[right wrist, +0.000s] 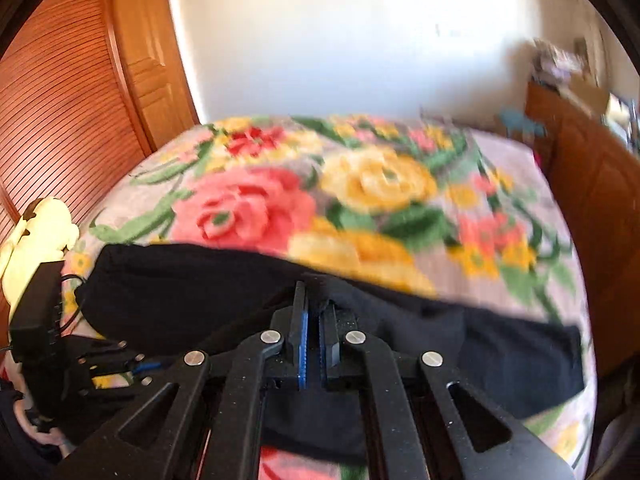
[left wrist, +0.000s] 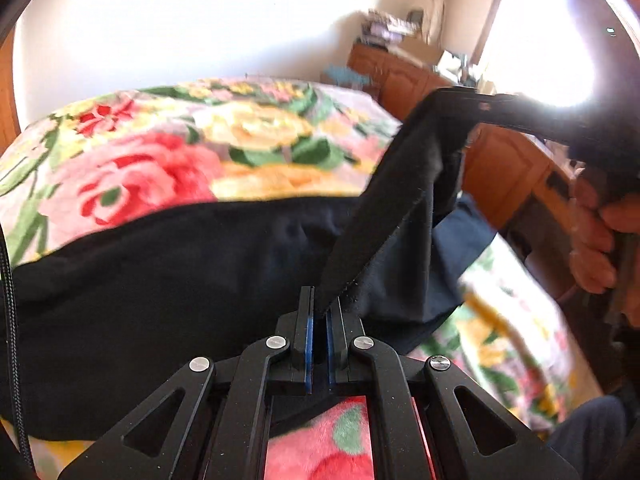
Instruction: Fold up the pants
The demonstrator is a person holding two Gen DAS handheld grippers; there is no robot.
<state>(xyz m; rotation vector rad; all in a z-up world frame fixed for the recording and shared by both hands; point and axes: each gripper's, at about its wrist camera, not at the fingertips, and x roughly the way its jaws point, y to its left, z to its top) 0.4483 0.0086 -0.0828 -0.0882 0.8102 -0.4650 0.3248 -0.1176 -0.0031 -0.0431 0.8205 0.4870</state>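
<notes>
Already both grippers have hold of the black pants [left wrist: 160,300], so the fold looks to be in its lifting stage rather than finished. Nearest the left wrist camera, the left gripper [left wrist: 320,312] is clenched on a band of the dark cloth that rises taut from between its blue pads [left wrist: 308,344] up and to the right, toward the other tool. In the right wrist view the right gripper [right wrist: 312,320] is likewise closed, with black fabric bunched at its tips; the pinch itself is partly lost against the dark cloth, but the pads stand nearly together with cloth at them. Beyond the fingers, the bulk of the pants lies across the near part of the floral blanket [right wrist: 360,184], a long dark strip running side to side with one end flat near the right edge of the bed. At the right of the left view a person's hand [left wrist: 592,236] grips the handle of the other tool. By my judgement, the held edge has yet to be carried over and laid onto the resting cloth, then smoothed; no finished fold shows. Farther off stand a wooden dresser [right wrist: 592,184], a louvred wooden door [right wrist: 60,92] and a pale wall [right wrist: 320,40].
</notes>
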